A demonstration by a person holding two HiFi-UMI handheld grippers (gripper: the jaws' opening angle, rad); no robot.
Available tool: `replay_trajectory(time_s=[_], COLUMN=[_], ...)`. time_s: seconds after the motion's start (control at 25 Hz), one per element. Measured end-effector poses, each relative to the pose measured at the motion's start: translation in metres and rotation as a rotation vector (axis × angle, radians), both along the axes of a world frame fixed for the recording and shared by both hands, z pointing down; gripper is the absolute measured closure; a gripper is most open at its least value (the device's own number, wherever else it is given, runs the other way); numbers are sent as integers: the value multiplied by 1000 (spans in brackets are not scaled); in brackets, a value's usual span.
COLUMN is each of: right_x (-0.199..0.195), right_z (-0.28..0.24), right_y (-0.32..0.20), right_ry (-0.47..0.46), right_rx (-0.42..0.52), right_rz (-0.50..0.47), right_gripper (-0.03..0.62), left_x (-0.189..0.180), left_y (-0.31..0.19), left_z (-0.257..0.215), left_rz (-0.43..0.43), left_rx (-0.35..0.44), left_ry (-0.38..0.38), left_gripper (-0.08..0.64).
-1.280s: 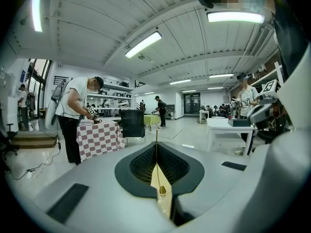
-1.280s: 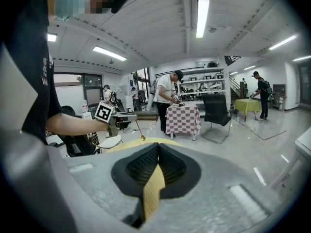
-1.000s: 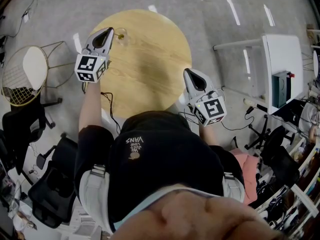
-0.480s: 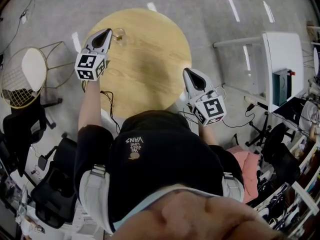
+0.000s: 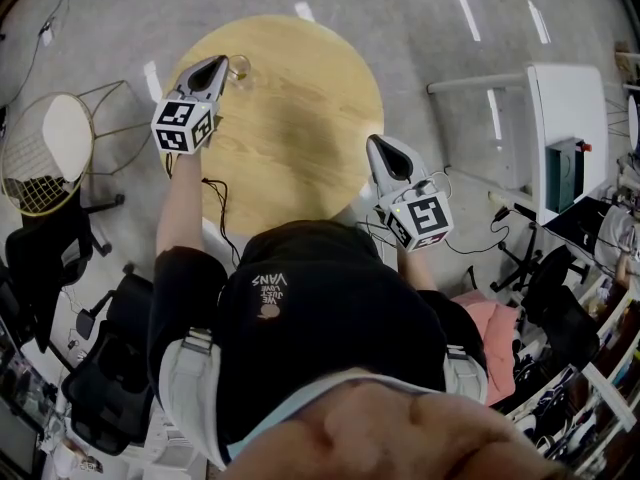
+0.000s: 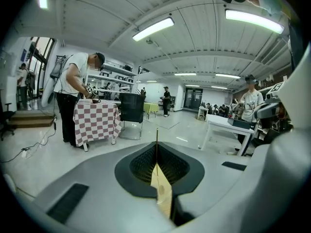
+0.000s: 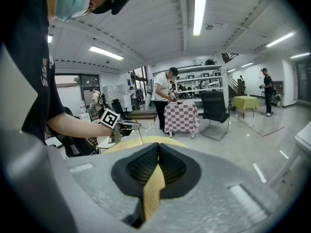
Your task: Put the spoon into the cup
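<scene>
The left gripper (image 5: pixel 215 64), jaws clamped on a thin spoon (image 6: pixel 156 141) rising upright from their tips, hung with the cup (image 5: pixel 241 72) just beside those tips, while the right gripper (image 5: pixel 375 145), jaws shut on nothing, sat well apart.

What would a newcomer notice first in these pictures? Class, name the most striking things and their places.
A round wooden table fills the middle of the head view. At its far left edge the left claw, shut on a thin spoon, hovers beside a clear cup. The right claw hangs shut and empty over the table's near right edge.
</scene>
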State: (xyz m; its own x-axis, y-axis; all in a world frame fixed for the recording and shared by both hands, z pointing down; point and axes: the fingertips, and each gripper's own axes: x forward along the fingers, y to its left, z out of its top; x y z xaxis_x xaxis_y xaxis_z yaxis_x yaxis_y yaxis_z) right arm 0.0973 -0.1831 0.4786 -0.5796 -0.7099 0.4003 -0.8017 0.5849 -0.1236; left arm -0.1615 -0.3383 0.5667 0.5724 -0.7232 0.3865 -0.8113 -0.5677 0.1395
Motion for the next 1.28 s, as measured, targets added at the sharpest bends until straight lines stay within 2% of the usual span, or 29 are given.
replay_trajectory(time_s=[0.56,1.28], right_x=[2,-9], right_z=[-1,-3], right_y=[0,5], right_ry=[-4,-6], right_rx=[4,4], right_rz=[5,-26], right_gripper=[594,594], left_x=[-1,-4], left_y=[-2,-4], left_z=[18,23], left_rz=[-16,-29], left_rx=[-67,-70], left_ry=[17,18], left_gripper=[549,549])
